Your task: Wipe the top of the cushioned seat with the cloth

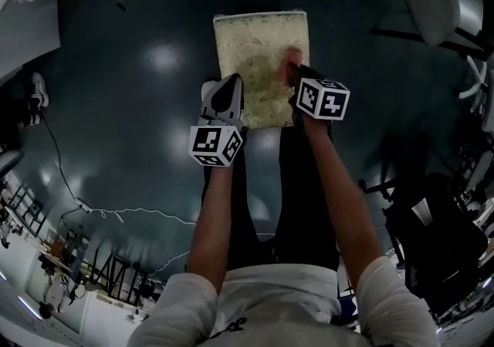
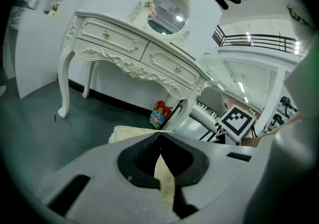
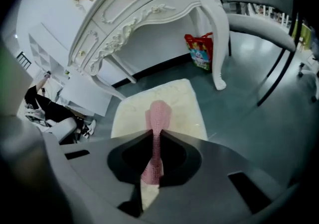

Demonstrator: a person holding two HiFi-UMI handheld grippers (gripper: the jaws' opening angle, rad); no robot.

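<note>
A dark floor (image 1: 131, 122) carries a white dressing table (image 2: 124, 51) and, in front of it, the cream cushioned seat (image 1: 258, 48). The left gripper (image 1: 226, 87) is over the seat's near left corner, its jaws closed together with nothing between them. The right gripper (image 1: 296, 75) is at the seat's near right edge, jaws clamped on the pink cloth (image 3: 158, 116), whose free end lies on the seat top.

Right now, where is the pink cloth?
Pinched in the right gripper, the pink cloth sits over the cushioned seat, on its right side in the head view.
</note>
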